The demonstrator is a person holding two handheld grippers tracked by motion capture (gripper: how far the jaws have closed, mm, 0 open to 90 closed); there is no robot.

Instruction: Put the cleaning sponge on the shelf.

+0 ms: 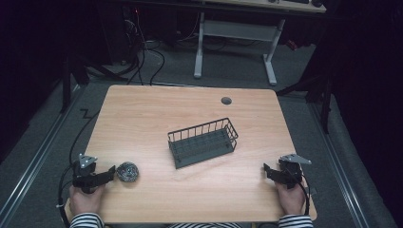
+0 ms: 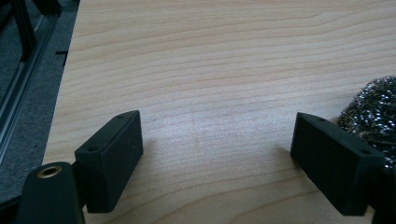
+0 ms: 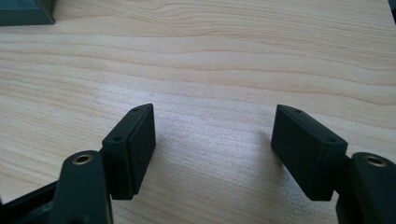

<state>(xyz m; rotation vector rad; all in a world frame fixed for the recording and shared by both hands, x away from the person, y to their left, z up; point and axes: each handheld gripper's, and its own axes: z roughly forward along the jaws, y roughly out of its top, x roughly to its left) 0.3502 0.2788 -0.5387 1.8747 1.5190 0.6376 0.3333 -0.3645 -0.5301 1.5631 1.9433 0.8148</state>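
Both hands are resting low at the table's (image 1: 142, 114) near edge, left gripper (image 1: 112, 172) gaping beside the steel scourer (image 1: 128, 171), right gripper (image 1: 266, 169) gaping over bare wood.

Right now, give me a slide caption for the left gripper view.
Open left gripper over the wooden table, with a steel wool ball just beyond its right-hand jaw.

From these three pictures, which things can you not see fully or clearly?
- Steel wool ball: left gripper view, cut off by the right edge and partly behind the jaw. Whether it touches the jaw cannot be told.
- Wire basket: right gripper view, a corner at the top edge; the rest is cut off.
- Left gripper and right gripper: high view, too small to judge the jaw gap.
- Person's forearms: high view, cut off by the bottom edge.
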